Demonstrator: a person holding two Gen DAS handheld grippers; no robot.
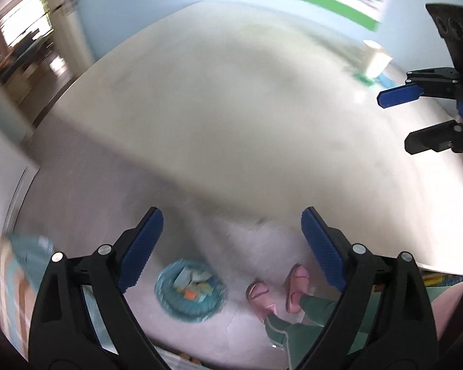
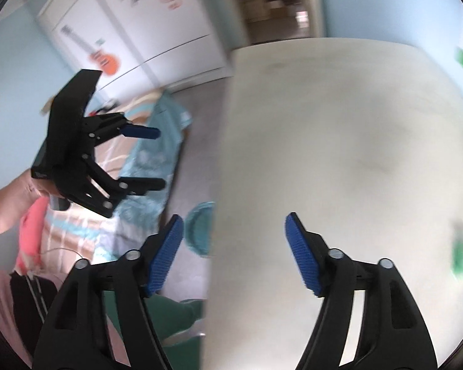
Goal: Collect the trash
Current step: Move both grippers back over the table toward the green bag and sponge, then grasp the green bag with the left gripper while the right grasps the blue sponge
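Pale table [image 1: 219,98] with a white cup [image 1: 376,58] and blurred green and blue scraps [image 1: 365,78] near its far right corner. Floor [image 1: 256,246] beside the table's near edge carries a teal bin [image 1: 189,291] holding assorted trash.

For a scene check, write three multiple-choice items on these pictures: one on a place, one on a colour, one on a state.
1. Where is the trash bin?
A. on the table
B. on the floor beside the table
C. on the bed

2. What colour are the slippers?
A. pink
B. black
C. yellow

3. How is the left gripper?
A. shut on a cup
B. shut, empty
C. open, empty

Key: B, the bin stands on the floor below the table edge; A, both slippers show pink; C, its pads stand wide apart, nothing between.
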